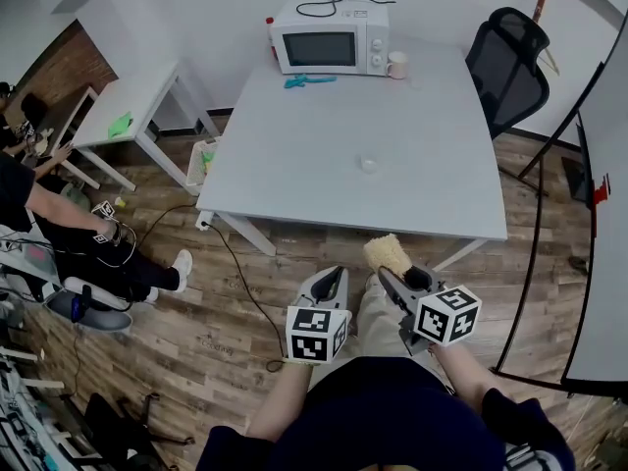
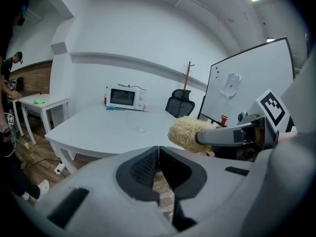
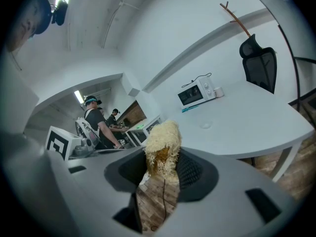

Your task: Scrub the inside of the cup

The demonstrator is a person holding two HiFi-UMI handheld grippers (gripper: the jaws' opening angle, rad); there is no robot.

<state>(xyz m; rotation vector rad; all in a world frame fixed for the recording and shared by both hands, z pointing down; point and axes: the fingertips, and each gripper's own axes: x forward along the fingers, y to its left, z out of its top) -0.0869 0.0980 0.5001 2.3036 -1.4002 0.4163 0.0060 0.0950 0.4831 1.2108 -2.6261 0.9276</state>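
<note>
Right tongs (image 3: 162, 171) on shaggy straw-coloured scrubber (image 3: 161, 139), cup (image 1: 396, 64) beside microwave (image 1: 329, 39)

A microwave (image 1: 329, 37) sits on the white table (image 1: 294, 155), office chair (image 1: 508, 62) beside

Cup (image 1: 397, 64) upright beside microwave (image 1: 329, 37); fibrous scrubber (image 1: 387, 254) in jaws

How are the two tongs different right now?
The left tongs are squeezed fully together; the right tongs are wedged apart by a scrubber. The left tongs hold nothing; the right tongs pinch that yellow scrubber. Both are grey and hover short of the white table.
</note>
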